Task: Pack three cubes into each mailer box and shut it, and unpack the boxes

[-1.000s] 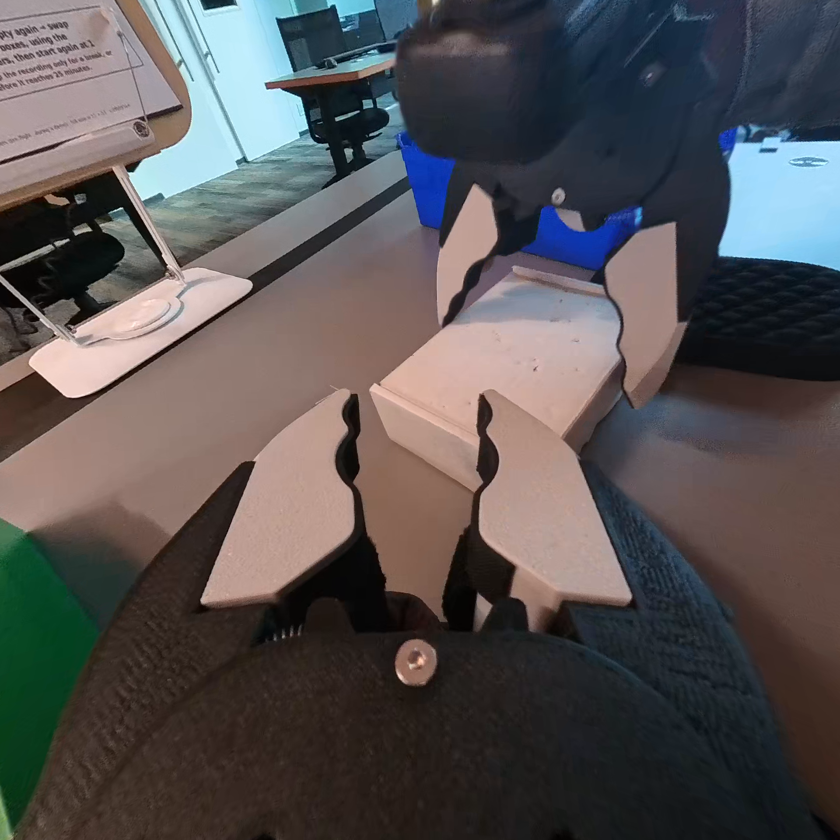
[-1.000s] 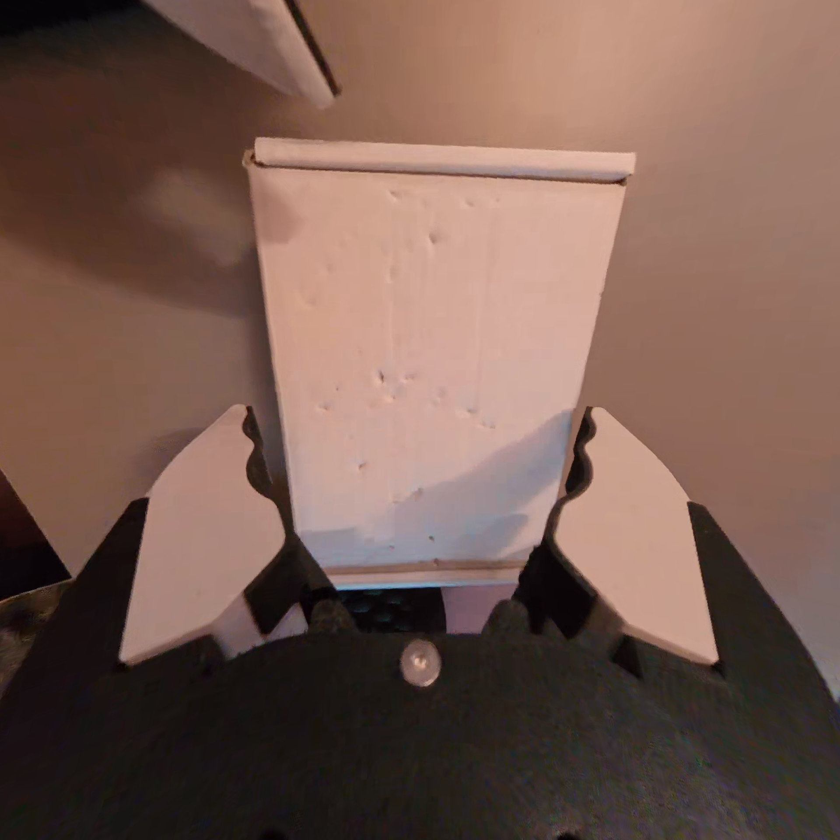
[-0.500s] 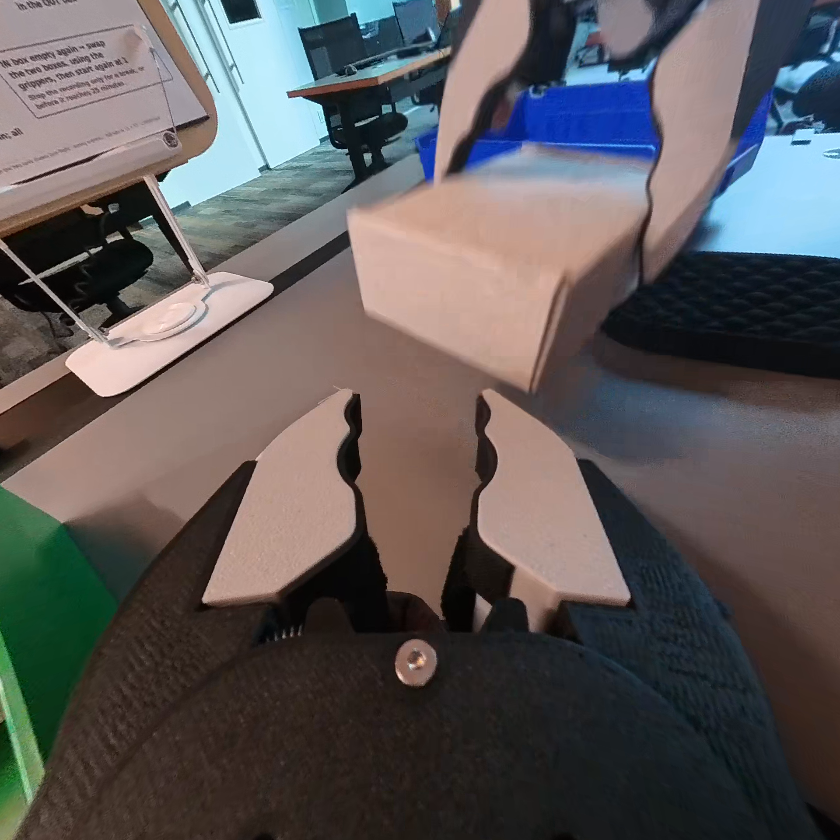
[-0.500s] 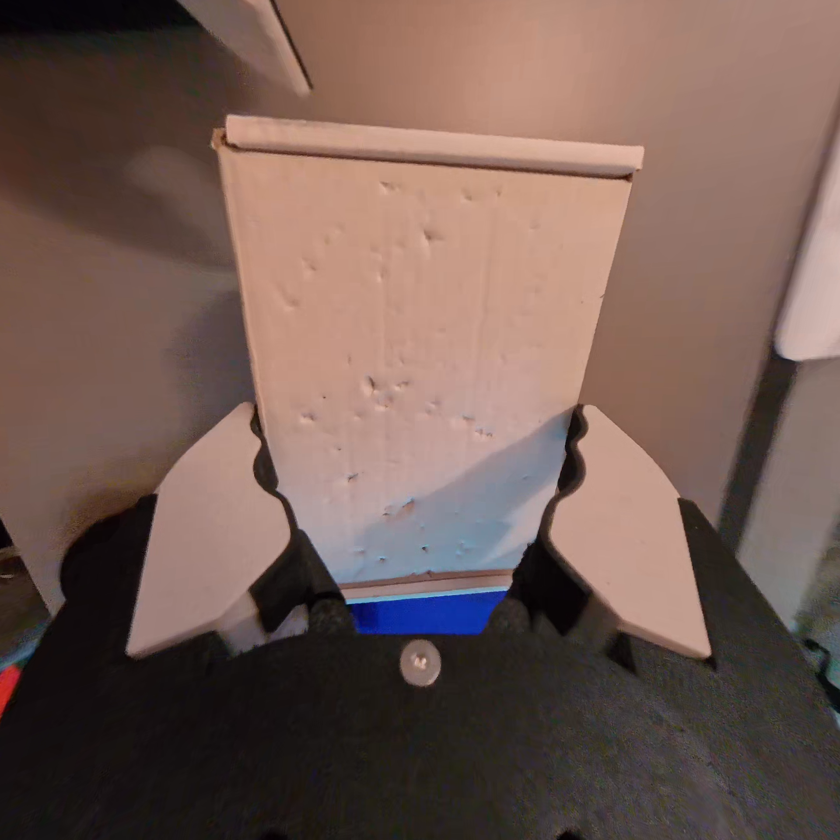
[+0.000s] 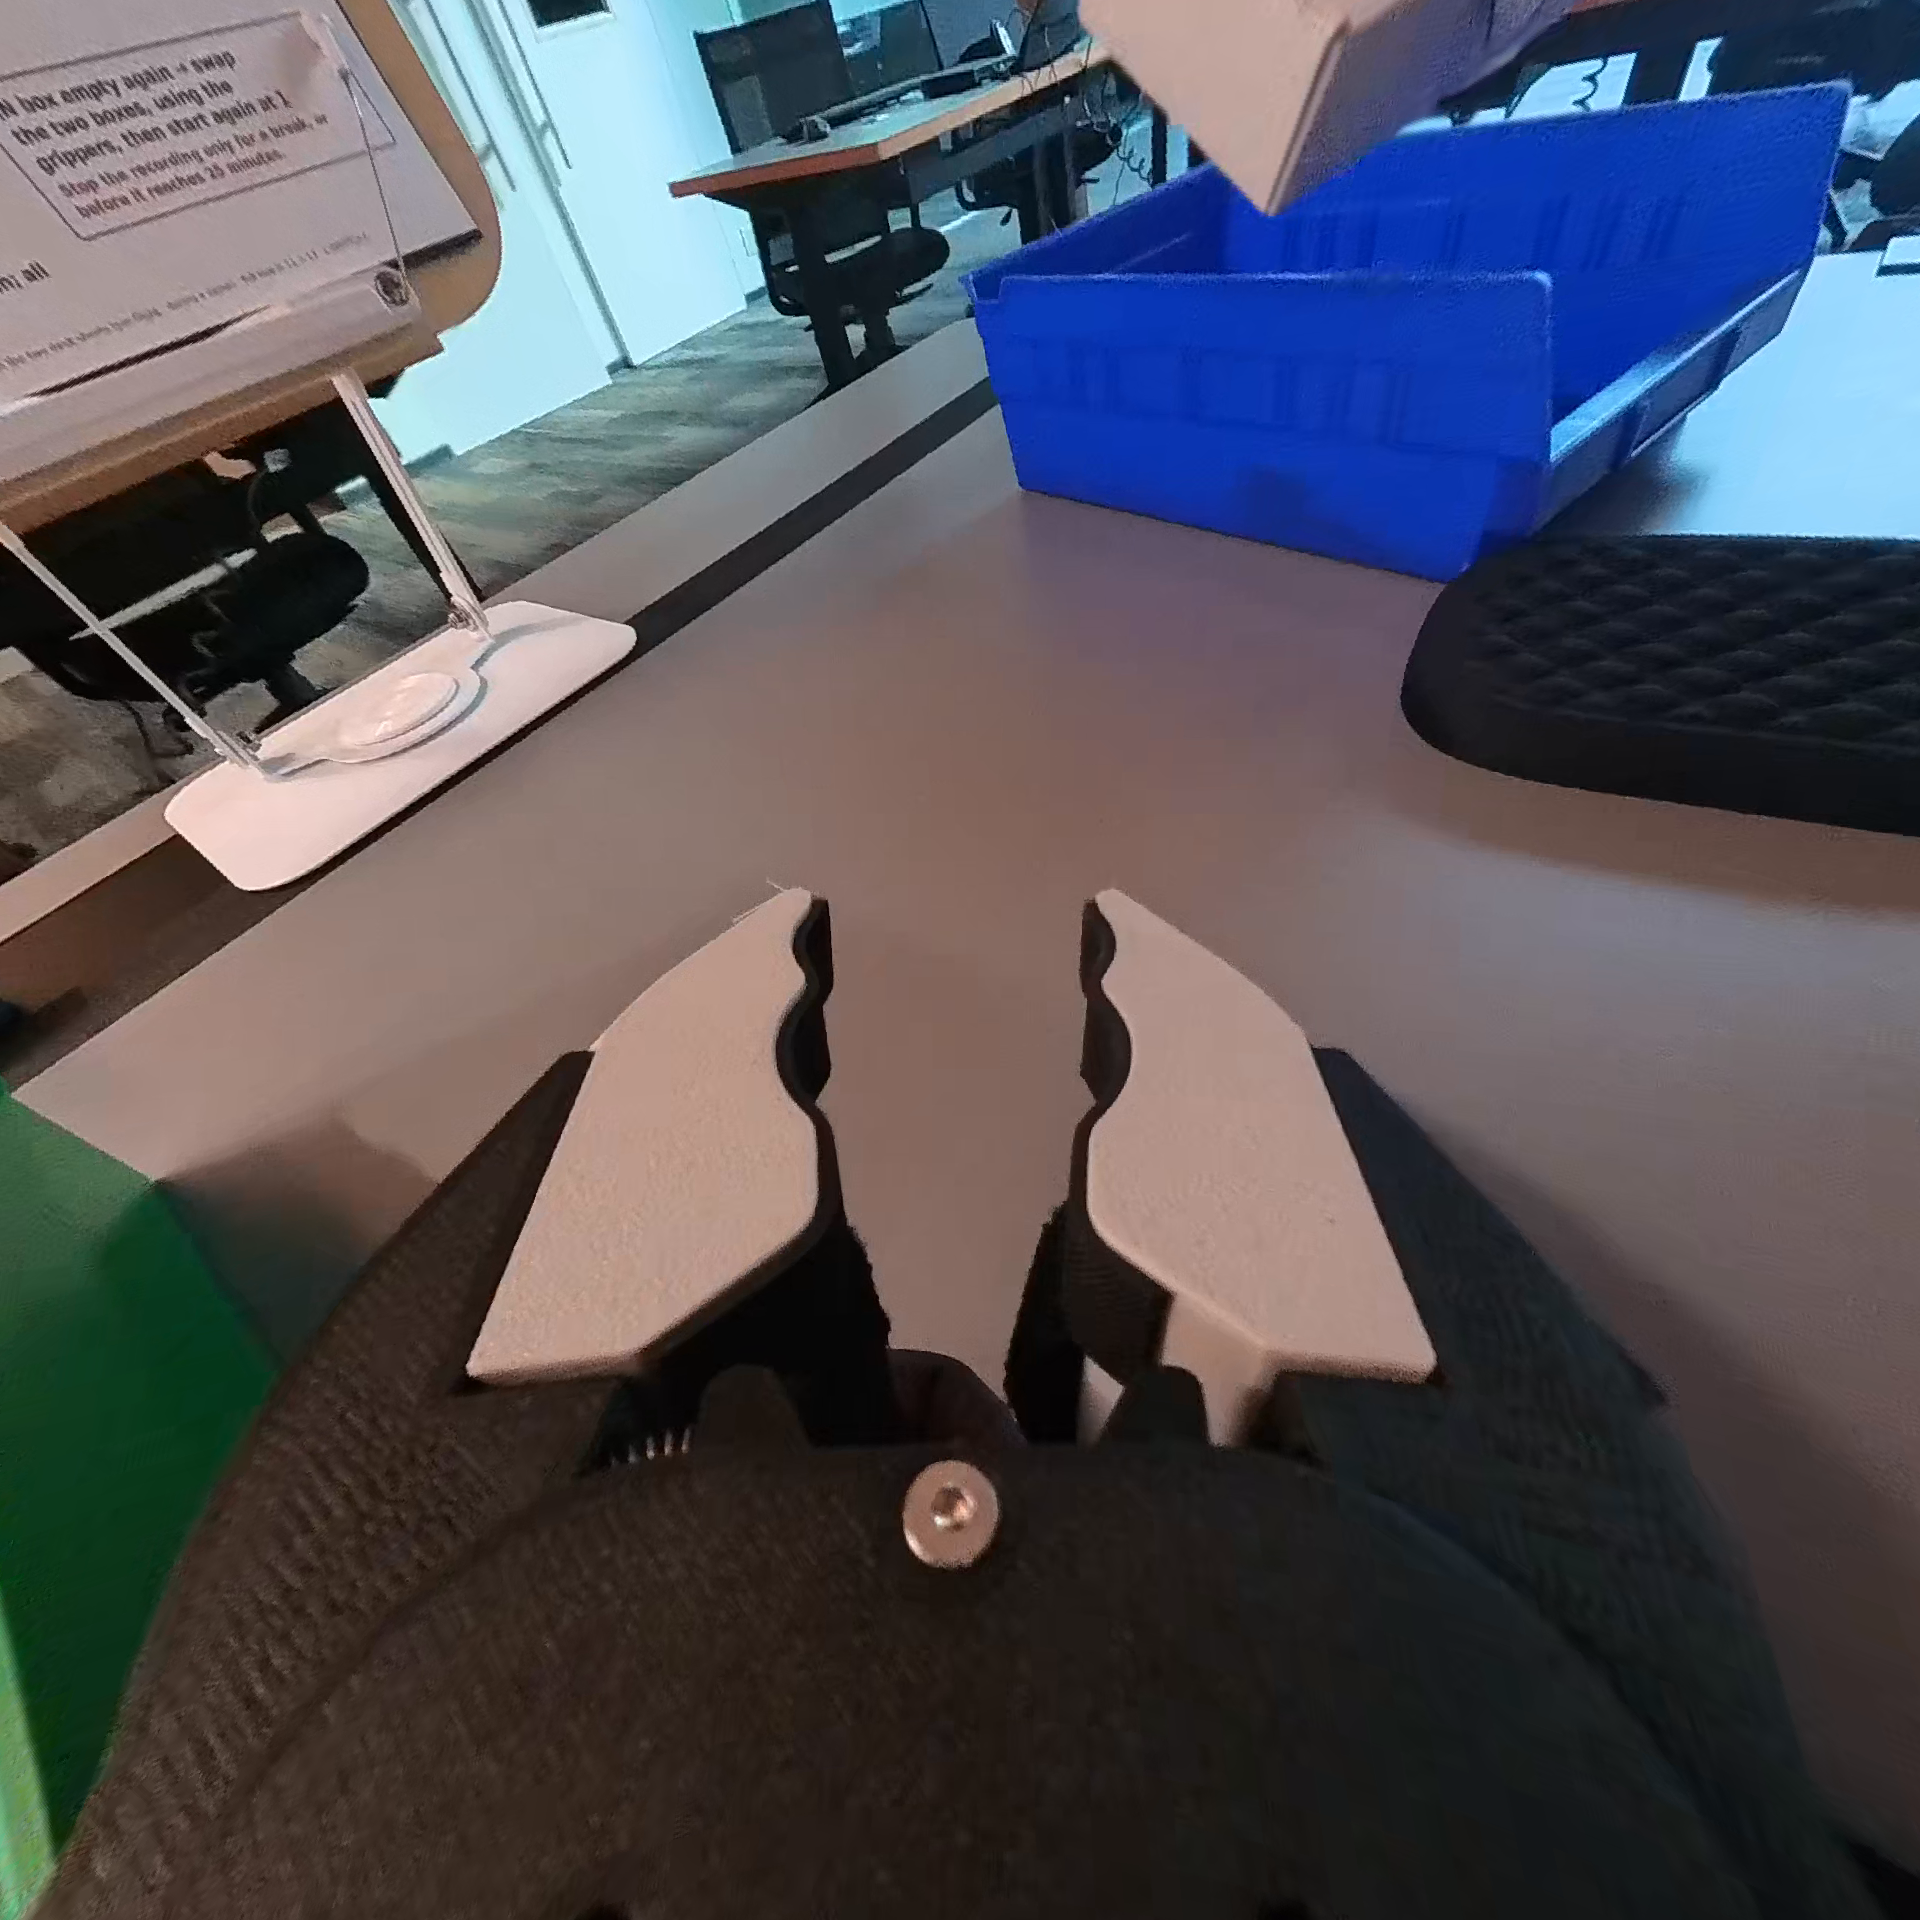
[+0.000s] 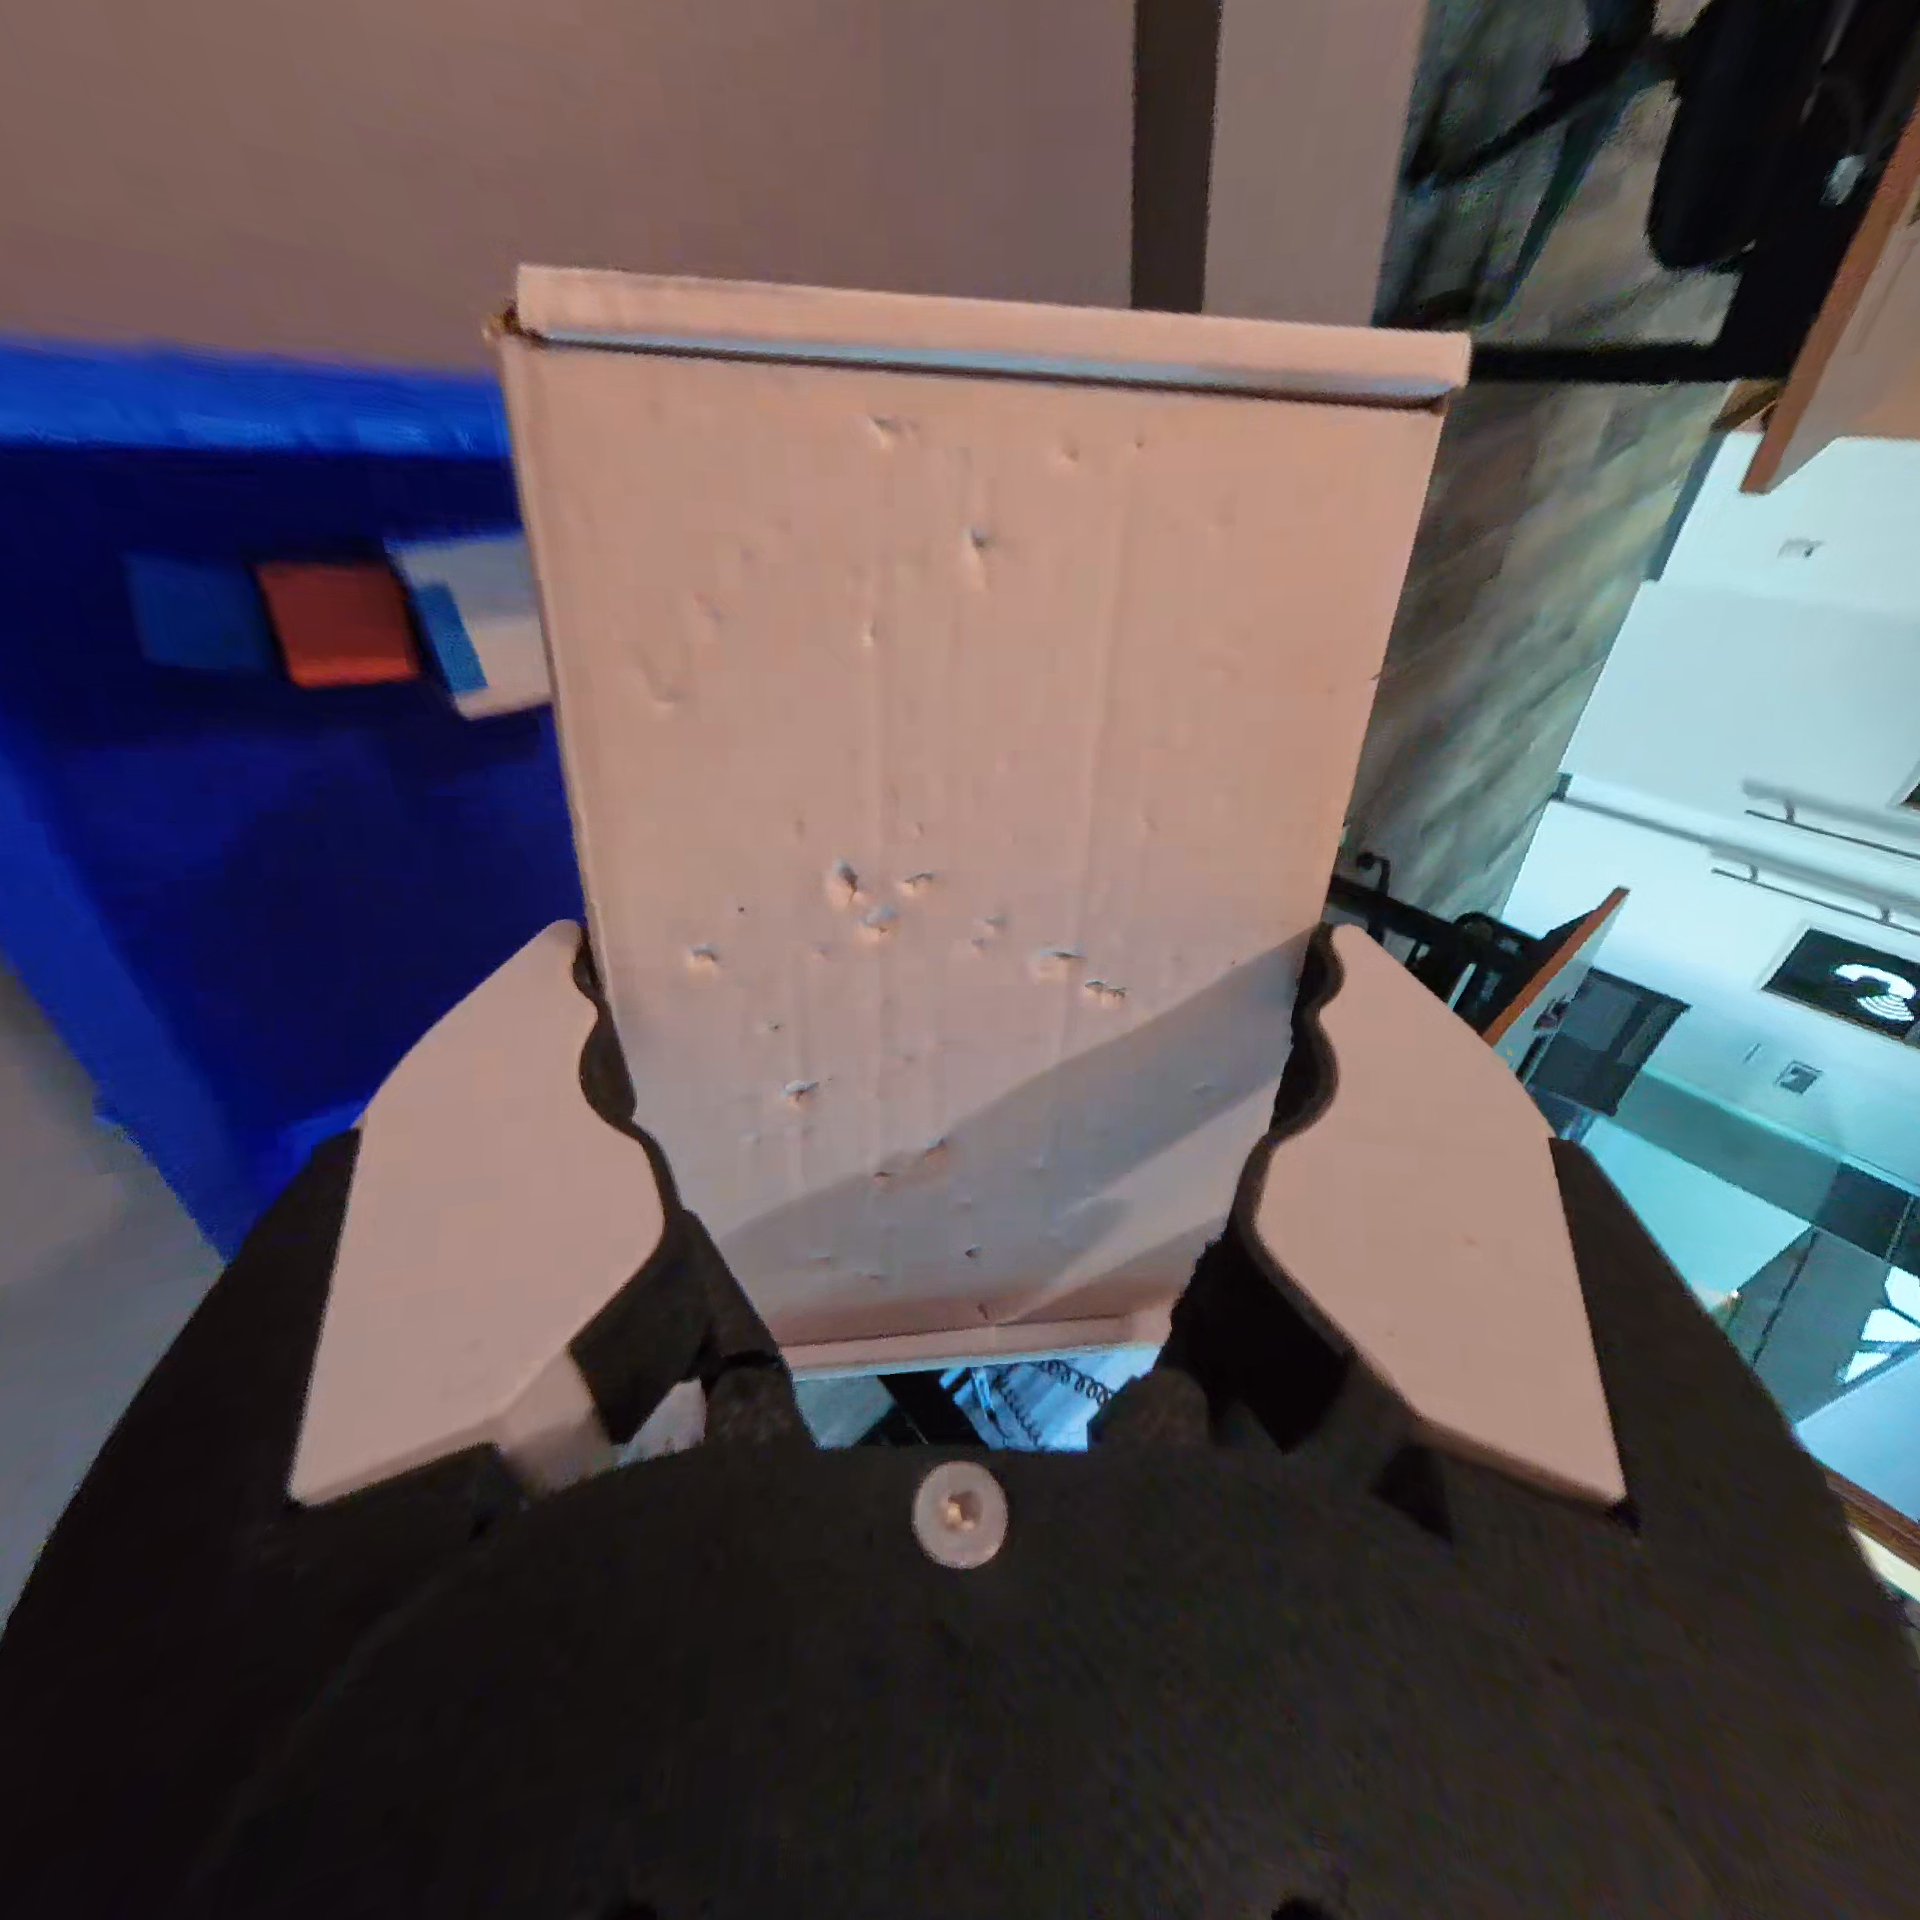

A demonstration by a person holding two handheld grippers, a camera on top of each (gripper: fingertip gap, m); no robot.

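Observation:
My right gripper is shut on a closed white mailer box, one finger on each long side, and holds it in the air beside the blue bin. In the left wrist view the same box hangs at the top edge, above the blue bin. Inside the bin lie a blue cube, a red cube and a second white box, partly hidden behind the held box. My left gripper is open and empty, low over the grey table.
A black textured mat lies on the table to the right. A clear document stand with a printed sheet stands at the left edge. A green object sits close at my left. Office desks and chairs stand beyond the table.
My right gripper has lifted the mailer box off the table and carried it up and away to above the blue bin. My left gripper has stayed open in place.

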